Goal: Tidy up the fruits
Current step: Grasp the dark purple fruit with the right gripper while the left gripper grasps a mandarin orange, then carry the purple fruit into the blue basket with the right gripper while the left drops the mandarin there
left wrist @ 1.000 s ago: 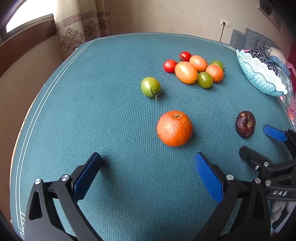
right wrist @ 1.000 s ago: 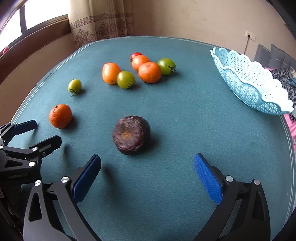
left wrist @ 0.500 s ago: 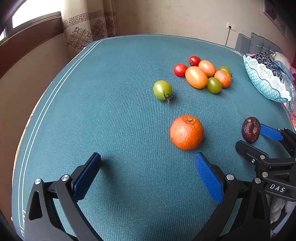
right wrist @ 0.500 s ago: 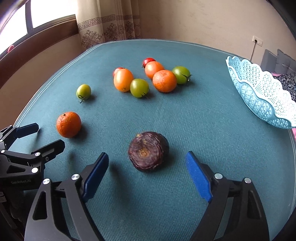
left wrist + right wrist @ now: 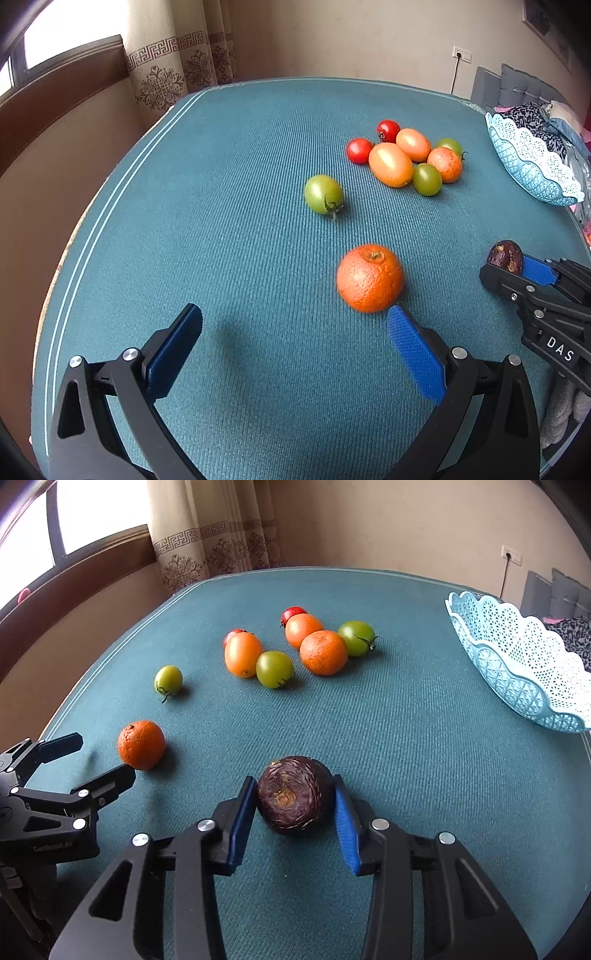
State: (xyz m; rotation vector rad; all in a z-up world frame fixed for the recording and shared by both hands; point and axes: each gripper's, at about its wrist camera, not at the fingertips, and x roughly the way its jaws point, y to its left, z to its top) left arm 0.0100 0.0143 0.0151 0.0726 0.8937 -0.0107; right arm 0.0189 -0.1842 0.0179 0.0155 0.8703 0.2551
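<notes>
A wrinkled dark purple fruit lies on the teal table between the blue pads of my right gripper; the pads have closed in against both its sides. It also shows in the left wrist view. My left gripper is open and empty, with an orange just ahead of its right fingertip. A lone green tomato sits beyond it. A cluster of orange, red and green fruits lies farther back. A light blue lattice basket stands at the right.
The table's left edge borders a beige wall with a curtain behind. Cushions and clothes lie beyond the basket. My left gripper shows at the left in the right wrist view.
My right gripper has moved forward around the purple fruit and its jaws have closed onto it. My left gripper has drifted left, so the orange is now near its right finger.
</notes>
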